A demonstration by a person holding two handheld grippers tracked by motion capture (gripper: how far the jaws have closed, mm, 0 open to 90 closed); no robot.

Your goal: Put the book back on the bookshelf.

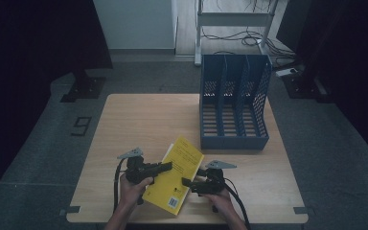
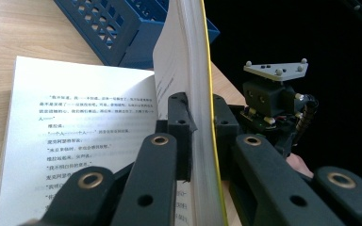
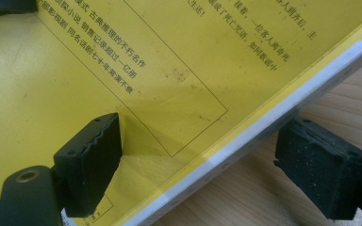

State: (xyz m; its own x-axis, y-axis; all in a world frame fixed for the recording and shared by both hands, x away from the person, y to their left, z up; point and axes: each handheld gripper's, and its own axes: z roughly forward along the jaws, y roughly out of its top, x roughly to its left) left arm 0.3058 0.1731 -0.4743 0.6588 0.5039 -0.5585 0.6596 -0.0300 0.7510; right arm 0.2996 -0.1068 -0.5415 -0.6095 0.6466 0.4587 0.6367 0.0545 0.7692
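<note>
Near table front edge: left gripper (image 1: 165,166) fingers clamp yellow book (image 1: 176,178) cover+pages; right gripper (image 3: 207,165) fingers wide, straddling book edge.

The yellow paperback book (image 1: 176,173) lay near the front edge of the tabletop (image 1: 124,120), angled, back cover up with a barcode near its lower corner; its cover and most pages were lifted upright, baring a printed page (image 2: 75,136) lying flat.
</note>
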